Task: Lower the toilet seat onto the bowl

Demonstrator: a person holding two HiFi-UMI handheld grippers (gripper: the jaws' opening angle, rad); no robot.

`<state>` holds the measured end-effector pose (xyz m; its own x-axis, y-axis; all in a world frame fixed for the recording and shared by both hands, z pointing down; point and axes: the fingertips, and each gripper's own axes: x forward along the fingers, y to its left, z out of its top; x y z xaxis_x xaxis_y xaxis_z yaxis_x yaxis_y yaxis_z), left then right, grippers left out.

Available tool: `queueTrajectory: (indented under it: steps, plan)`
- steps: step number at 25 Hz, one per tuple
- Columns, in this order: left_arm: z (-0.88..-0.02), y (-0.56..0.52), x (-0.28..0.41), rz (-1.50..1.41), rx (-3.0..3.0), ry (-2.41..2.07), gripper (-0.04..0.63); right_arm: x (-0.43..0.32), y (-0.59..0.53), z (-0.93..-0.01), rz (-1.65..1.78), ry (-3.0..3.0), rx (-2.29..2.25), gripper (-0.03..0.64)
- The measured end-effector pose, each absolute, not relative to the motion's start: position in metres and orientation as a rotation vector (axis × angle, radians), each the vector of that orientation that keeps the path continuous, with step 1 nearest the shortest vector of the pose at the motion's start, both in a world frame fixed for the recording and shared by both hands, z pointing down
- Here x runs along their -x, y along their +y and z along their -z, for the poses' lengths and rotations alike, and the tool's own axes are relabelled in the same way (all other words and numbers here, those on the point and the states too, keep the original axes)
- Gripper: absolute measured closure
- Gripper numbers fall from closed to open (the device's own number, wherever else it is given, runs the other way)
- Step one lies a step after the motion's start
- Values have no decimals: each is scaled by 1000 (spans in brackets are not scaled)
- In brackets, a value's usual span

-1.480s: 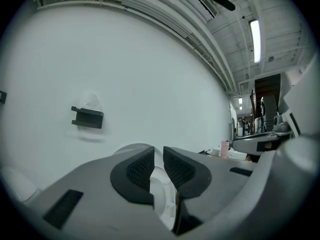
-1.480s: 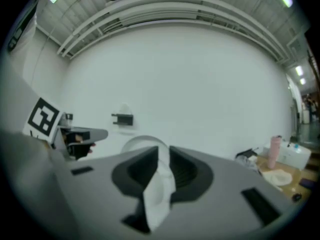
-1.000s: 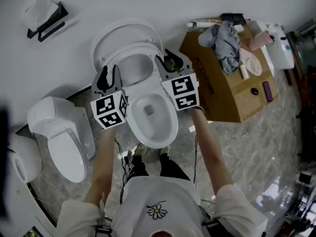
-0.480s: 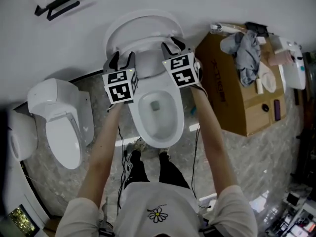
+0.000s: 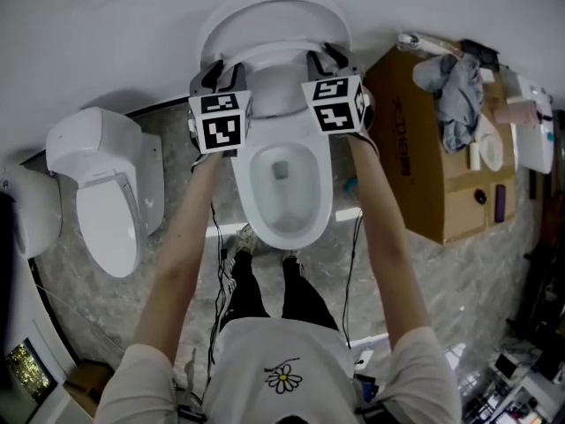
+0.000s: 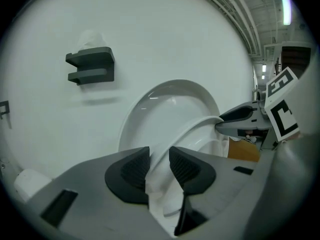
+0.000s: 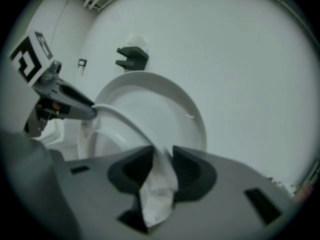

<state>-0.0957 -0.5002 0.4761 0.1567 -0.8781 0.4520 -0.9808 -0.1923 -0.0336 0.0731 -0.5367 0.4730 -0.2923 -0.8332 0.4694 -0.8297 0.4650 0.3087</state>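
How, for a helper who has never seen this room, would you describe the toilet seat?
Find the toilet beside the cardboard box, against the white wall. Its toilet seat is the thin open ring, tilted between the upright lid and the bowl; the lid is solid.

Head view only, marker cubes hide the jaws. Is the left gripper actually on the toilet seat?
Observer: Yes. In the left gripper view the toilet seat rim runs between the pads of the left gripper. Its jaws have just been closing on it.
Operator: Right side?
Observer: Same. The right gripper is clamped on the opposite side rim.
Operator: Seat down?
Observer: No. It hangs tilted, apart from the upright lid behind it and not yet on the bowl.
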Motion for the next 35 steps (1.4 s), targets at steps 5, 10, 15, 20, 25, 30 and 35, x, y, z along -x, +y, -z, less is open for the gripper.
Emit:
queueTrajectory:
  steps: [5, 10, 15, 20, 25, 30, 35]
  plan:
    - [-477, -494, 94, -581, -2182, -1794, 461, -76, -532, -470, 22, -2147, -1422, 500]
    - [-476, -486, 93, -578, -2198, -1815, 469, -81, -524, -471, 60, -2110, -1414, 512]
    - [-473, -469, 90, -556, -2230, -1794, 469, -82, -509, -467, 38, -2161, -1419, 511]
    - [-473, -450, 86, -567, -2258, -1750, 469, -87, -489, -468, 45, -2124, -1466, 512]
    - [-473, -425, 80, -578, -2300, -1696, 468, -92, -464, -465, 43, -2123, -1463, 511]
    - [-476, -392, 72, -613, -2362, -1639, 466, -99, -431, -466, 41, -2108, -1480, 509]
    - [-486, -360, 61, -654, -2373, -1581, 462, -110, -396, -476, 56, -2076, -1443, 509]
